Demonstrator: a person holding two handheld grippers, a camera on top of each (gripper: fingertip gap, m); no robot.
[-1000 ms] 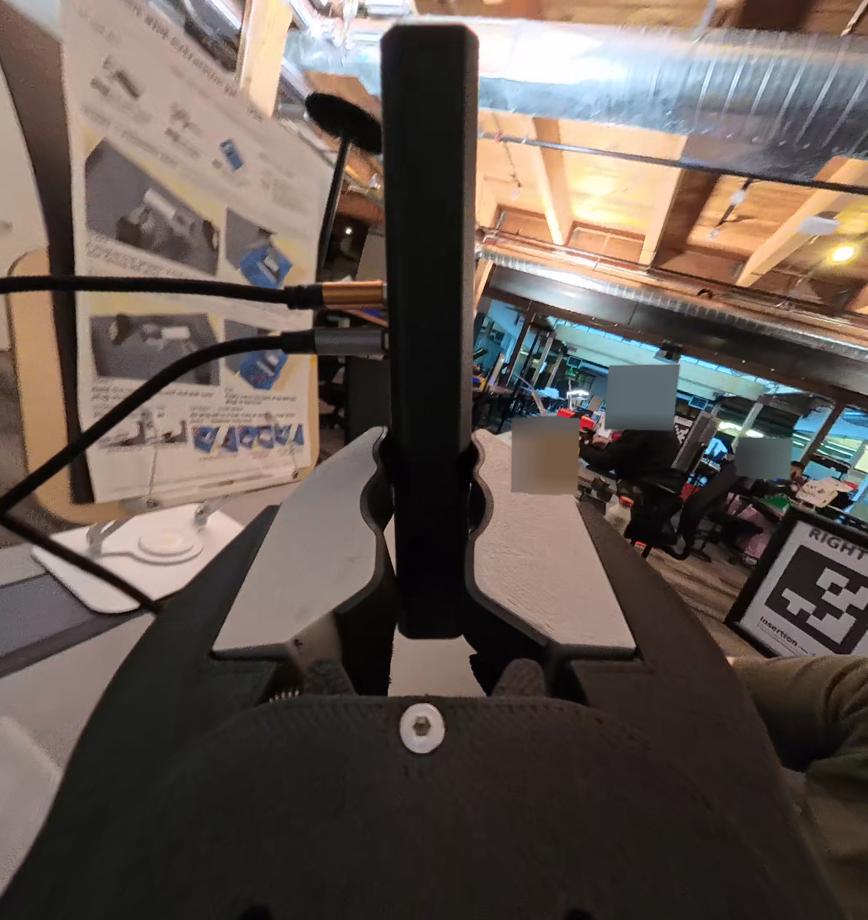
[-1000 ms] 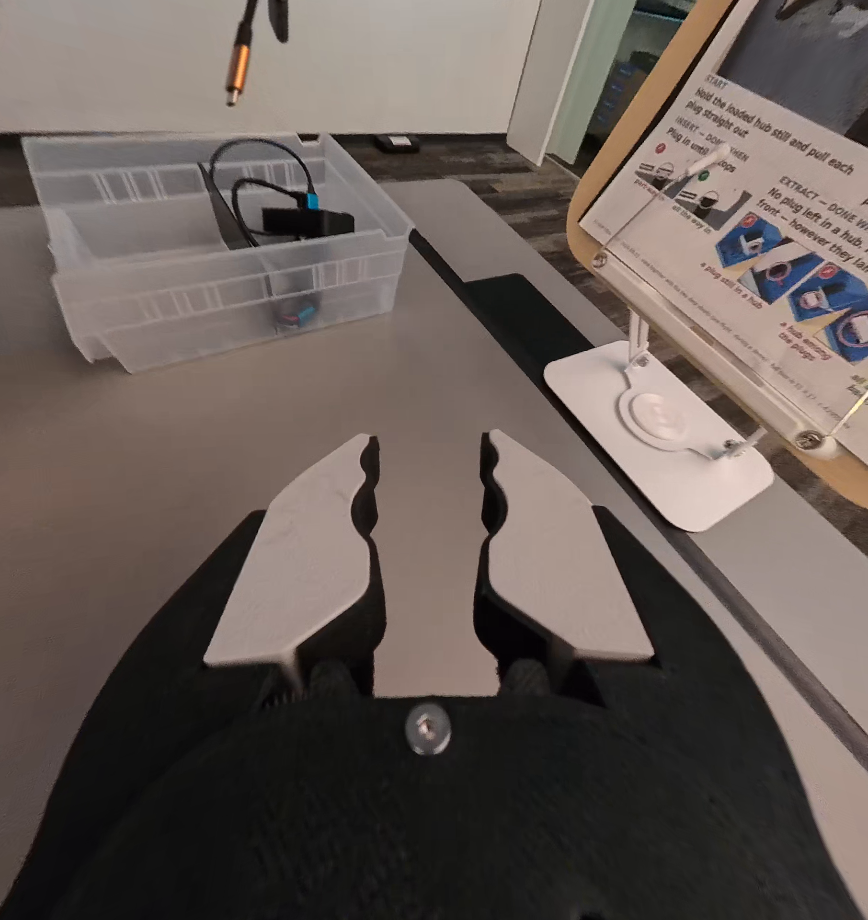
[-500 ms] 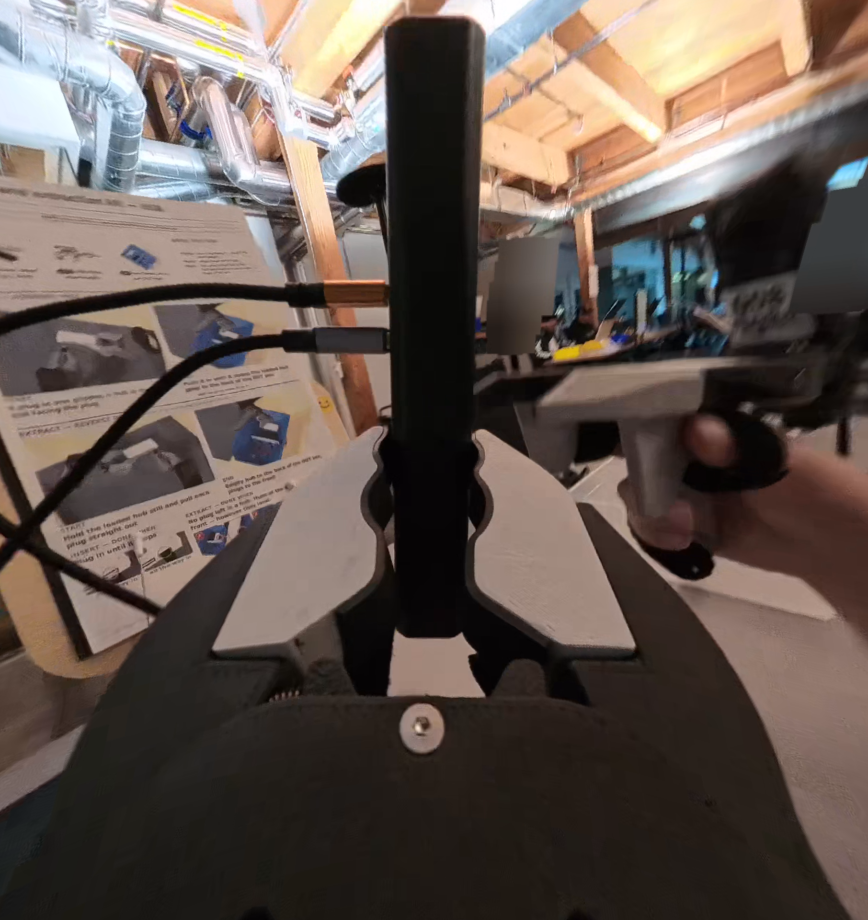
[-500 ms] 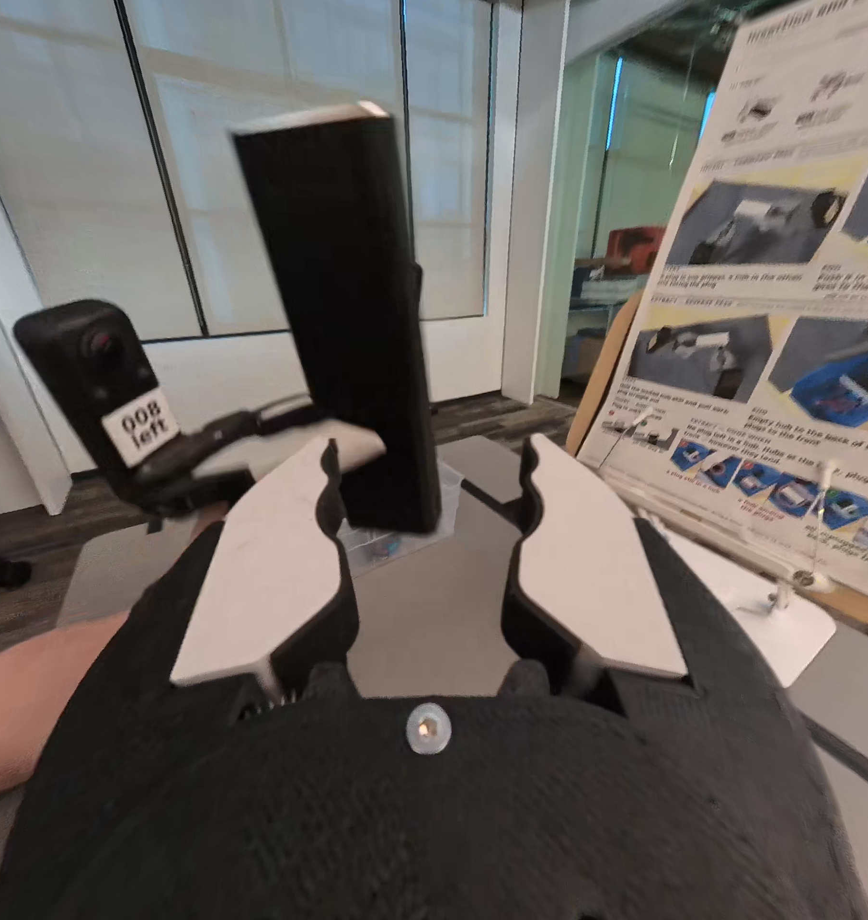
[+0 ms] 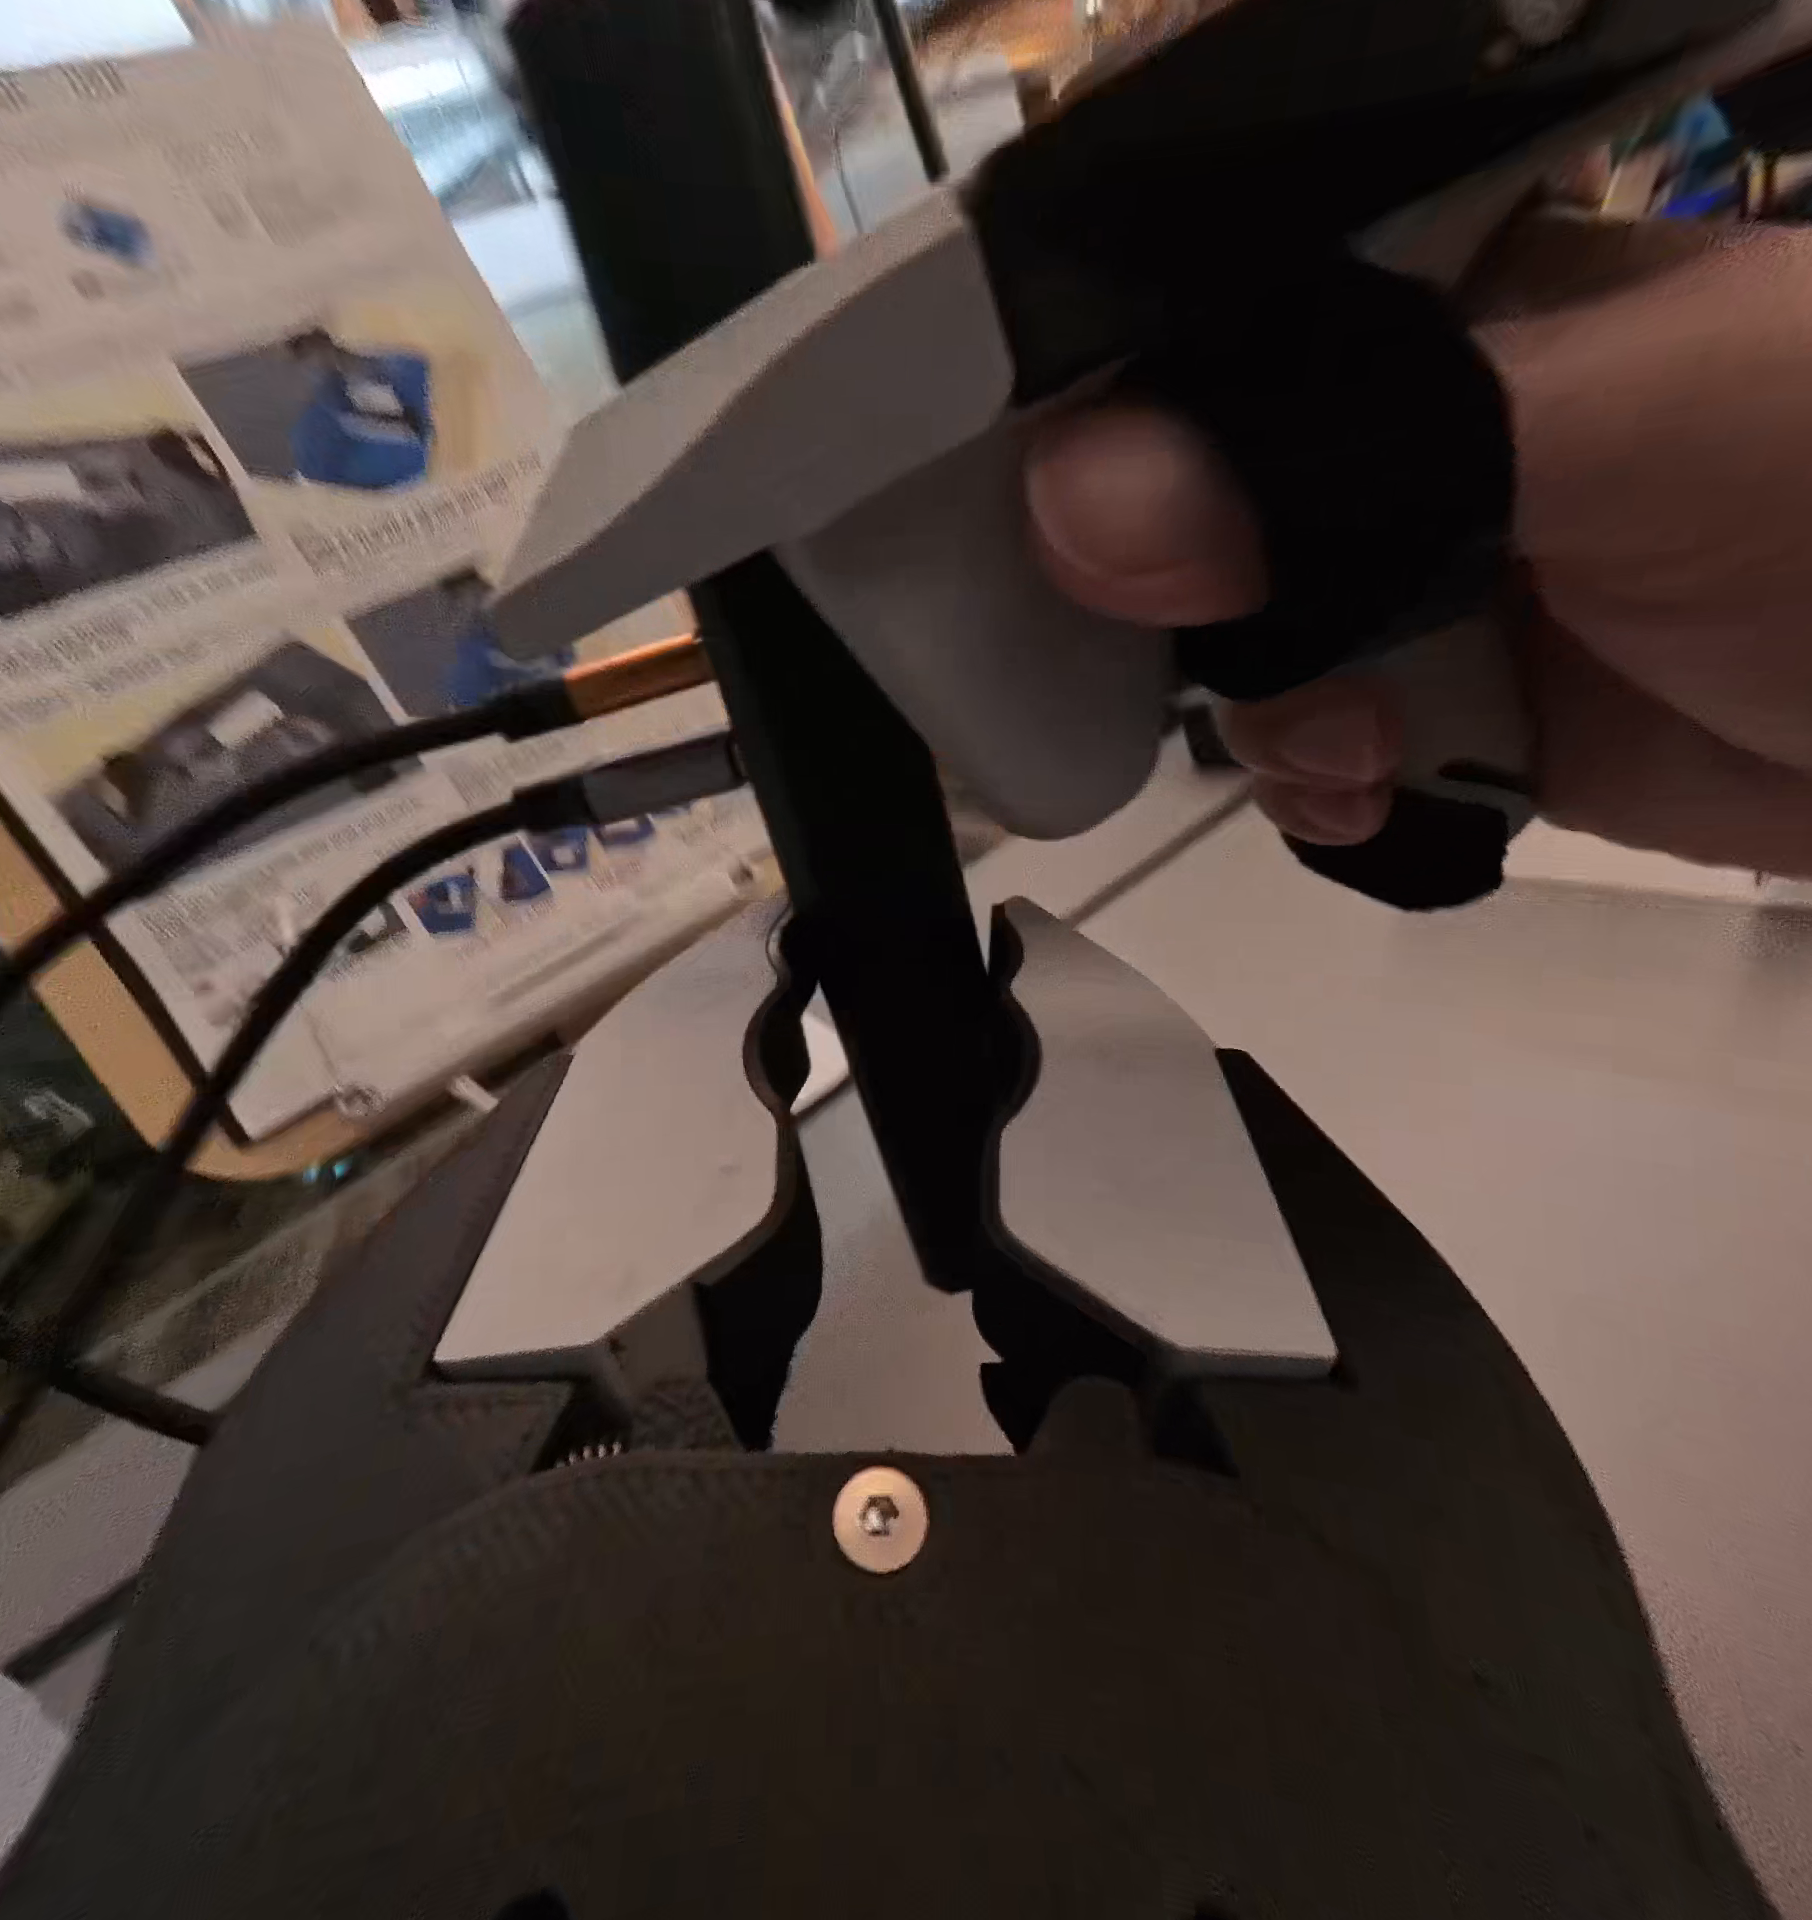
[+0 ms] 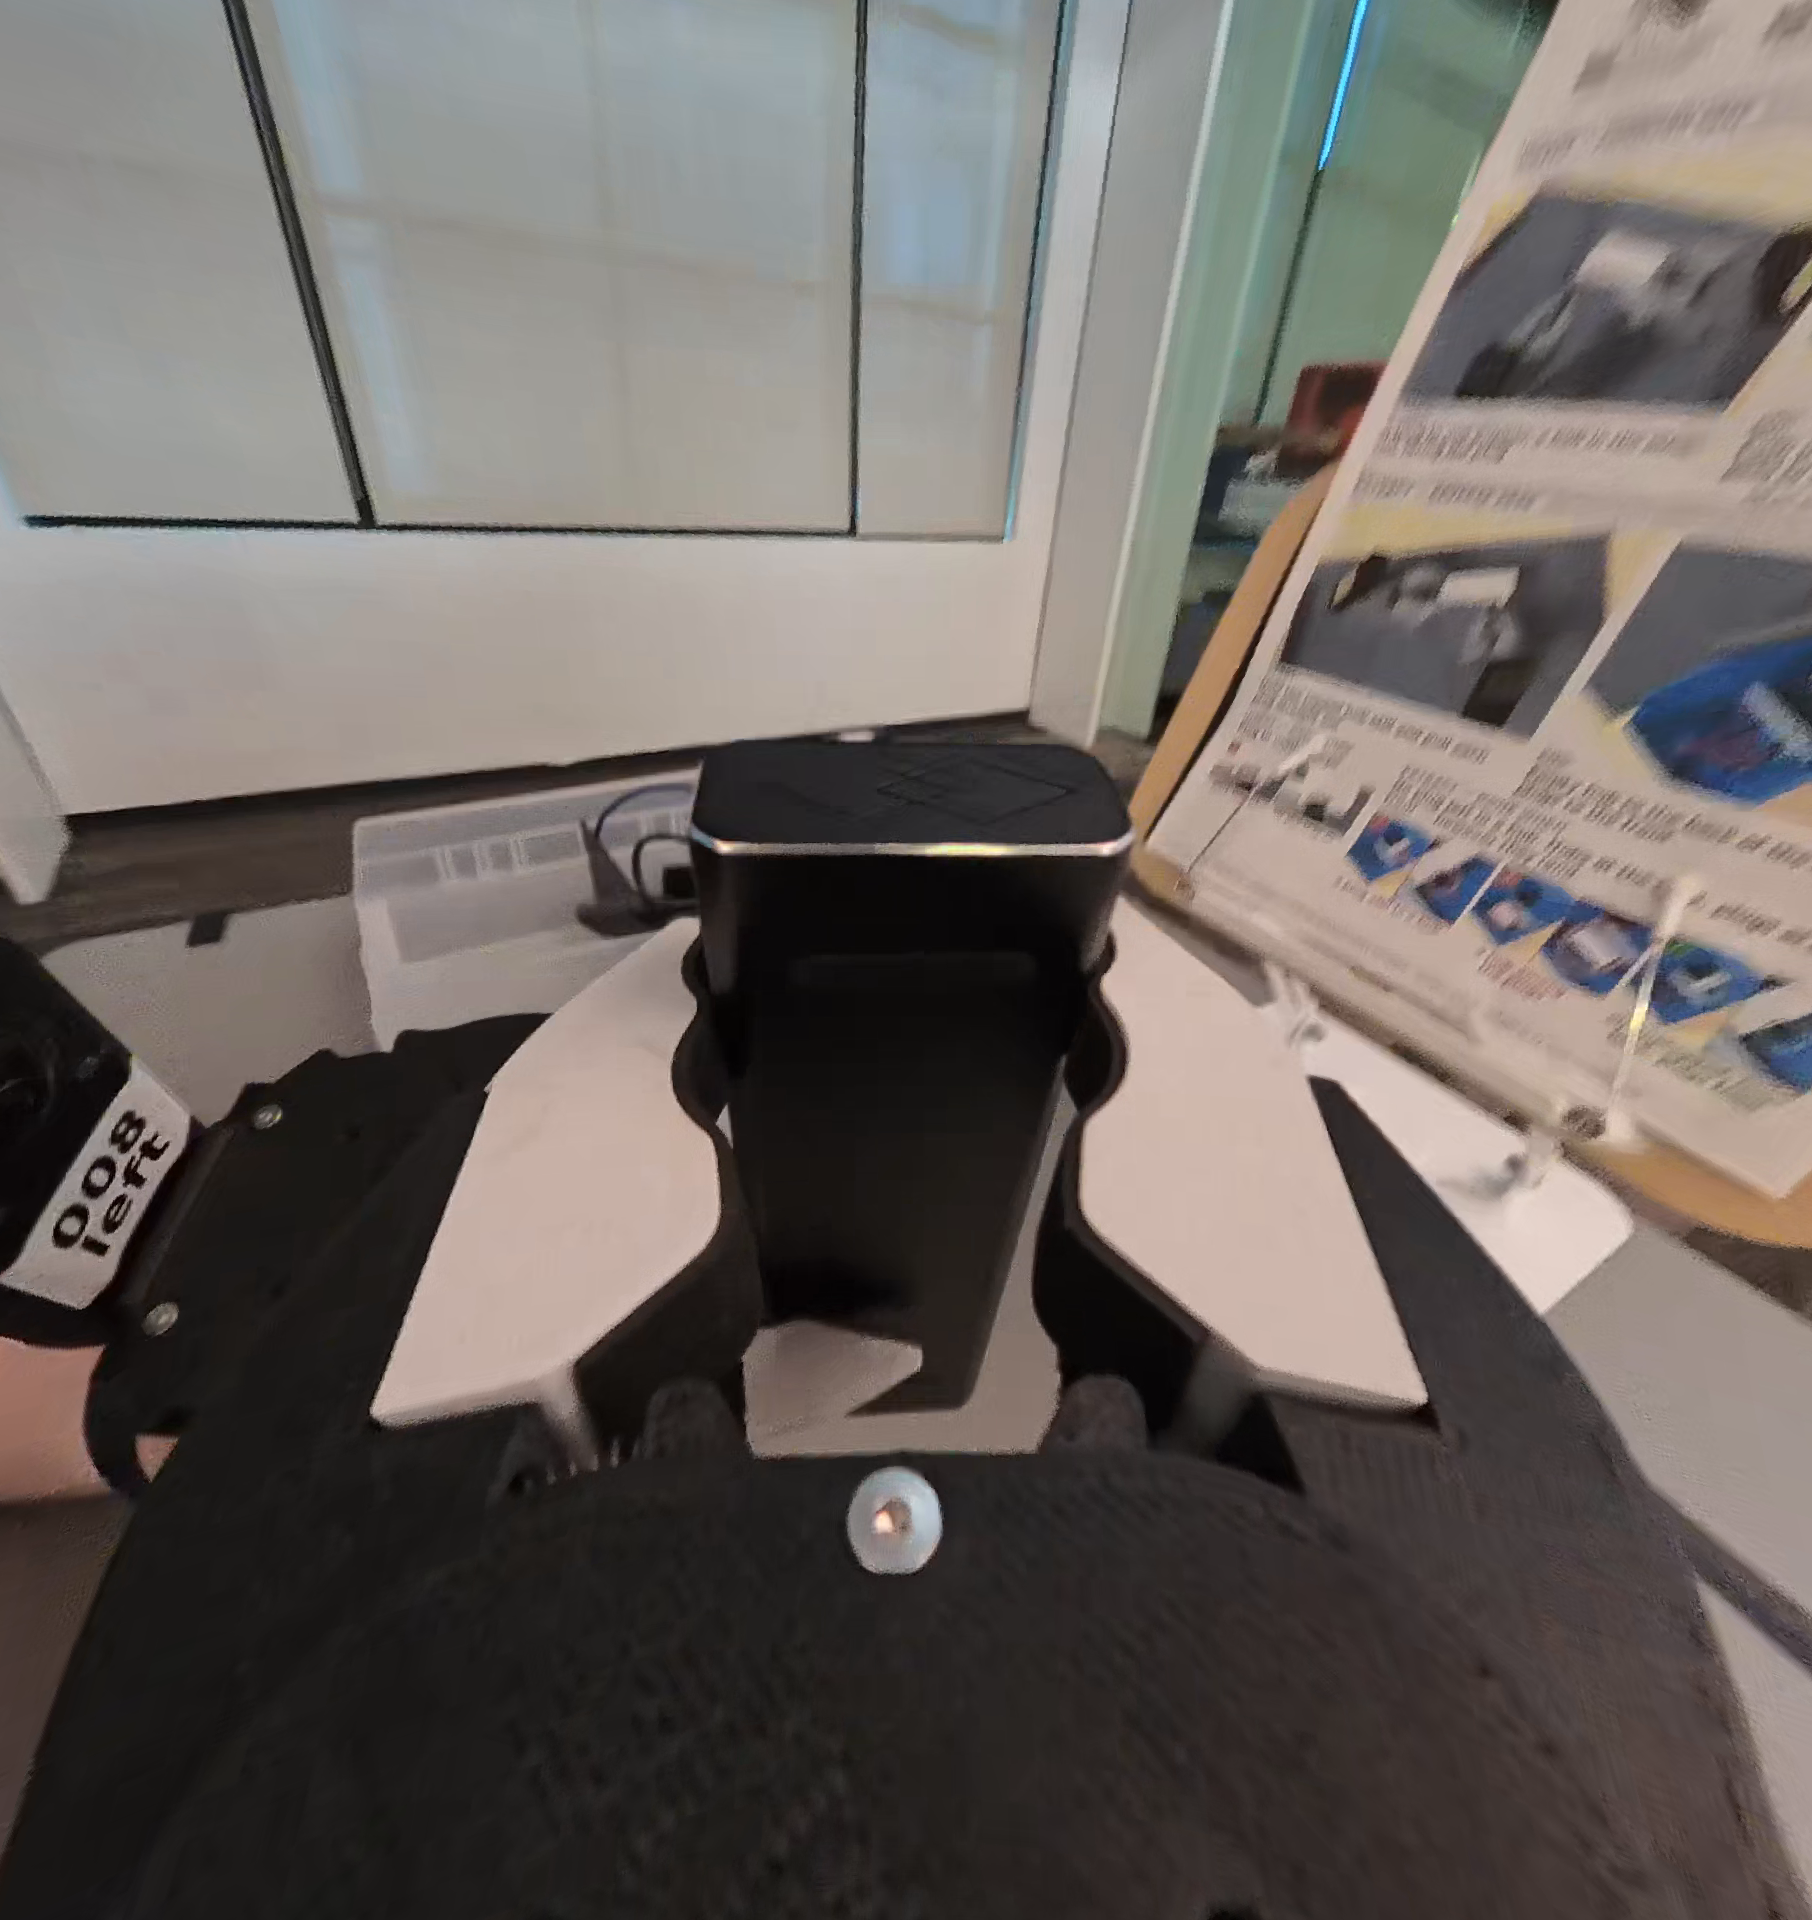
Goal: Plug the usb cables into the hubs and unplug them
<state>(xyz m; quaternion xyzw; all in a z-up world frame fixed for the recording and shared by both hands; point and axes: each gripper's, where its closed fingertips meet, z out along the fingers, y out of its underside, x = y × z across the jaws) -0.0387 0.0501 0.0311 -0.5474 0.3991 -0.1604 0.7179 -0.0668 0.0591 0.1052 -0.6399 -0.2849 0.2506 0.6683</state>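
A black USB hub (image 5: pixel 881 1039) stands upright and a little tilted between the fingers of my left gripper (image 5: pixel 894 935). The right pad touches it, but a gap shows at the left pad, so this gripper is open. A copper plug (image 5: pixel 632 675) and a grey plug (image 5: pixel 663 774) on black cables sit in the hub's left side. My right gripper (image 6: pixel 900 951) is shut across the wide sides of the hub (image 6: pixel 902 1039), with both pads against it. The right gripper also shows in the left wrist view (image 5: pixel 829 416), with a person's hand on it.
An instruction board on a stand (image 6: pixel 1556 675) leans at the right, on a white base (image 6: pixel 1504 1226); it also shows in the left wrist view (image 5: pixel 206 520). A clear plastic bin (image 6: pixel 466 883) with another cable stands behind the hub. The grey table (image 5: pixel 1401 1143) lies below. Across from one pair of fingers to the other is roughly 7 cm.
My right gripper swung up from the table, opened wide, came around the hub and closed on its wide sides. My left gripper, which gripped the hub before, has eased open, and the hub now leans in it.
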